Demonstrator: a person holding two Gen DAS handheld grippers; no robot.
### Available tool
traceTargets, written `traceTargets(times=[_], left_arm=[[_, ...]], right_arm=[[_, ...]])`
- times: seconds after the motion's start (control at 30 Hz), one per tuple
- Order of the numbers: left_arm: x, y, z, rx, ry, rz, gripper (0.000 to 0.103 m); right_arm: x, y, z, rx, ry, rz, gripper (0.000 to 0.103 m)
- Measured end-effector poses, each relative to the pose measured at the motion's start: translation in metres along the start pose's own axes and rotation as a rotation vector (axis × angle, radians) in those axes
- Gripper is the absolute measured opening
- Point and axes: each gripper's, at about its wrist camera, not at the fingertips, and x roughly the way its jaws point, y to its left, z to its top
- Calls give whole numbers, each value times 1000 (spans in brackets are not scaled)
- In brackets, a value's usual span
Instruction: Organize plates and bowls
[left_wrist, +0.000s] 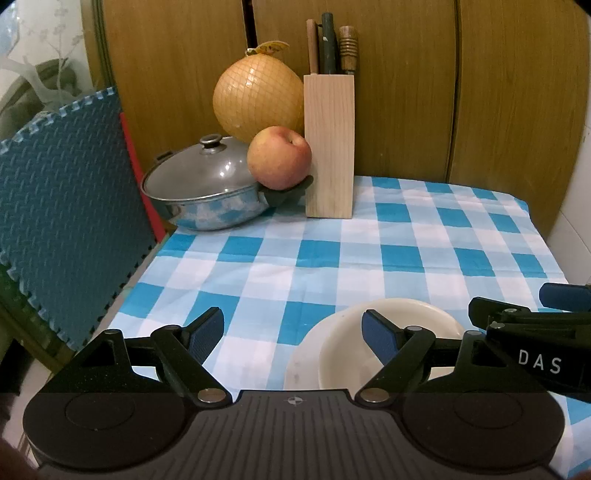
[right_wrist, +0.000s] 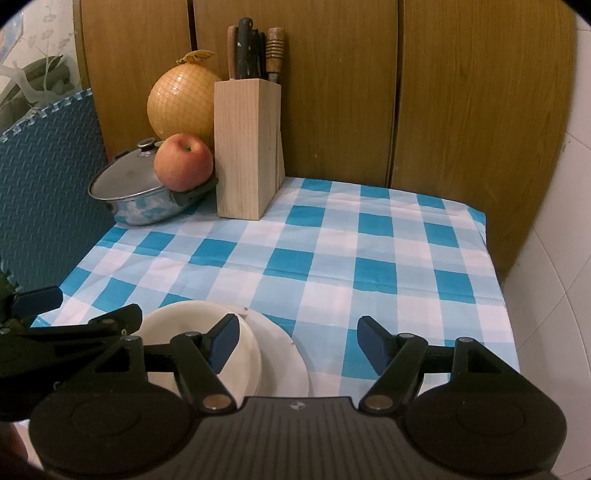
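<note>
Both tools hang with fingers spread and nothing between the pads. In the left wrist view the left tool (left_wrist: 293, 334) fills the bottom of the frame, and a white bowl (left_wrist: 343, 354) sits on a white plate (left_wrist: 301, 373) at lower right, on the checked tabletop (left_wrist: 332, 254). In the right wrist view the right tool (right_wrist: 299, 343) sits low, with bowl and plate at lower left. A pot (left_wrist: 207, 184), apple (left_wrist: 279, 157), pomelo (left_wrist: 258, 98) and knife block (left_wrist: 328, 146) stand at upper left.
</note>
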Motion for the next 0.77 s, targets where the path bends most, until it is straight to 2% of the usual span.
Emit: traceTargets(times=[0.27, 0.57, 0.77], left_arm=[[0, 0, 0, -15, 8, 1, 89], [-3, -1, 1, -12, -31, 12, 90], [-2, 0, 0, -25, -29, 3, 90]], right_arm=[[0, 0, 0, 0, -3, 0, 65], [-3, -2, 1, 6, -14, 6, 65], [-4, -5, 3, 21, -12, 24, 66]])
